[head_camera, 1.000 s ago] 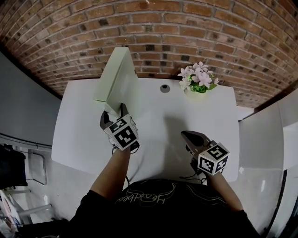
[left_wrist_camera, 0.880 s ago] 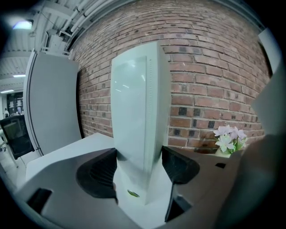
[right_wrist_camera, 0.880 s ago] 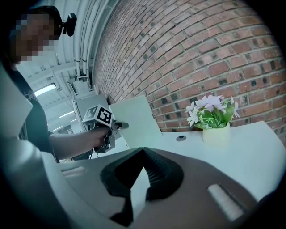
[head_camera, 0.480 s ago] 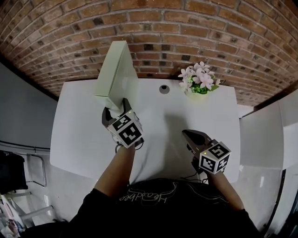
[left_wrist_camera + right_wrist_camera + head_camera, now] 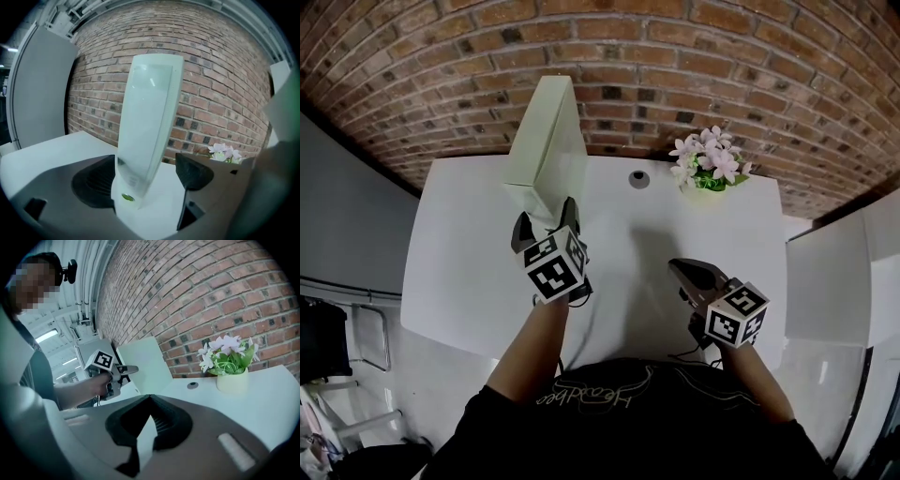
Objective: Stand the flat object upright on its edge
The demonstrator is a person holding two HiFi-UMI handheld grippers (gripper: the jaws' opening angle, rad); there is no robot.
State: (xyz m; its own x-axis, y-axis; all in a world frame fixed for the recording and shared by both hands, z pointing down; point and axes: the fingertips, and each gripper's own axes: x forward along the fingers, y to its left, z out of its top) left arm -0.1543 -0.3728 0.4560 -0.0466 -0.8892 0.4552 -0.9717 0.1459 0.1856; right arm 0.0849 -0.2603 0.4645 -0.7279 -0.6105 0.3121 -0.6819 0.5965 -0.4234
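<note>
Left hand-held gripper (image 5: 546,218), in the head view, reaches forward over a white counter (image 5: 459,253). Its jaws are spread wide around the near lower end of a pale green flat rectangular box (image 5: 546,141). The box stands tall on one narrow edge at the back of the counter, close to a red brick wall (image 5: 694,66). Whether it touches the wall cannot be told. The right hand-held gripper (image 5: 680,269) hovers apart at the right with its jaws together, holding nothing. A small pot of pink and white flowers (image 5: 708,164) sits at the back right.

In the left gripper view, the box (image 5: 147,117) rises between the two dark jaws, which have just been opening. The jaw on the right stands clear of it. The jaw on the left sits just beside it, and contact there cannot be told.

In the right gripper view, the jaws meet with nothing between them. Beyond them, a person's hand (image 5: 96,384) holds the left gripper at the foot of the upright box (image 5: 143,359).

The standing itself appears done. What seems left is to draw the opened gripper back without nudging the box, and to confirm that it balances unaided.
</note>
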